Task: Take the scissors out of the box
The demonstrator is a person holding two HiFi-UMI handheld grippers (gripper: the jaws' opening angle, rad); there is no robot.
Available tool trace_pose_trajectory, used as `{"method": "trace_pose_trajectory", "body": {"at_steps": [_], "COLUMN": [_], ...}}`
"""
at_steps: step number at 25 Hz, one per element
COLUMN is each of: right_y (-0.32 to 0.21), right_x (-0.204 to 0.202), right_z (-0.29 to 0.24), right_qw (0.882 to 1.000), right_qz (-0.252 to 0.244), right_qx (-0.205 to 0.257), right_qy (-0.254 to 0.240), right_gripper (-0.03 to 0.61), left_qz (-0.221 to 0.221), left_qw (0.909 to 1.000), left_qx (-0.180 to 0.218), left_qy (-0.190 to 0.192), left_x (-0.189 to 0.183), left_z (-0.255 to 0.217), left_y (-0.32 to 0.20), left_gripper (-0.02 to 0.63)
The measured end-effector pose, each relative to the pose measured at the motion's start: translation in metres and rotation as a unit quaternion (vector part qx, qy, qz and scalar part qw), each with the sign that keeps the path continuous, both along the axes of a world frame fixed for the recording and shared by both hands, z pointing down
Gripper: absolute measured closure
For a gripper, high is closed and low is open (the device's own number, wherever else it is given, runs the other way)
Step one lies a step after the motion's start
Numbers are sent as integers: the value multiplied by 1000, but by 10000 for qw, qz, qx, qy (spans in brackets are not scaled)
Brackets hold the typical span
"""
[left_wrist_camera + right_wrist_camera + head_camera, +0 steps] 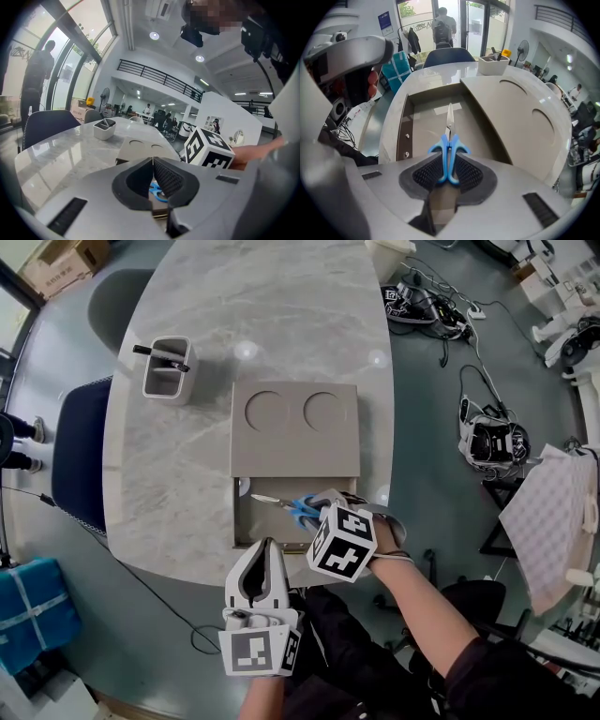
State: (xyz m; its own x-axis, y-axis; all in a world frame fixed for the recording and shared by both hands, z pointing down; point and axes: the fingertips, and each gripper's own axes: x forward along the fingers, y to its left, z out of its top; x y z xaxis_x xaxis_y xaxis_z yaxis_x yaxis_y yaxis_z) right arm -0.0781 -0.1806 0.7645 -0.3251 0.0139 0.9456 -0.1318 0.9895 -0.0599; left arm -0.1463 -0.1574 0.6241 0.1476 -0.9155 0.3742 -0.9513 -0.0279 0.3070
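The scissors (449, 123) were held by their blue handles in the clamped fingers of the right gripper (449, 171), blades over the open box (401, 136), evidently for withdrawal. The left gripper (153, 174) was closed on nothing.

There are one pair of scissors (286, 504), one box (265, 527), one lid (295, 451), one pen holder (169, 371), one table (253, 306) and two grippers, the left gripper (265, 545) and the right gripper (317, 510).

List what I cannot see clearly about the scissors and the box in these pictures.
Head view: the marker cube on the right tongs covers part of the scissors.
All views: the lid hides the box beneath it.
Left gripper view: the shut left tongs block all but a blue sliver.
Whether the blade tip touches the box floor: unclear.
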Motion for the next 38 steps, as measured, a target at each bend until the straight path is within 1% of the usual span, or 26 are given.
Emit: {"method": "trace_pose_trajectory", "body": {"at_steps": [3, 7, 11, 21, 26, 31, 38], "right_y": [0, 0, 2, -2, -9, -18, -32], "right_x": [0, 0, 0, 4, 4, 5, 8], "right_z": [-1, -1, -4, -40, -68, -106, -173], "right_qw": [10000, 9999, 9997, 9976, 9945, 9890, 9747], "right_qz": [12, -54, 32, 233, 393, 609, 948], "right_qx": [-54, 97, 183, 438, 649, 890, 1299], "right_qy": [12, -45, -137, -483, -716, -1010, -1554], "right_gripper": [495, 499, 500, 502, 502, 502, 502], "left_qz": [-13, -25, -30, -5, 40, 114, 138], "left_qw": [10000, 10000, 9999, 9996, 9993, 9986, 9959], "left_qx": [14, 52, 90, 222, 297, 425, 750], "left_qy": [-16, -43, -95, -196, -234, -309, -478], "left_x": [0, -1, -3, -2, -3, 0, -6], "left_z": [-4, -11, -18, -43, -58, -81, -124], "left_y": [0, 0, -1, -6, -9, -14, -25], "left_gripper": [597, 597, 597, 597, 597, 597, 597]}}
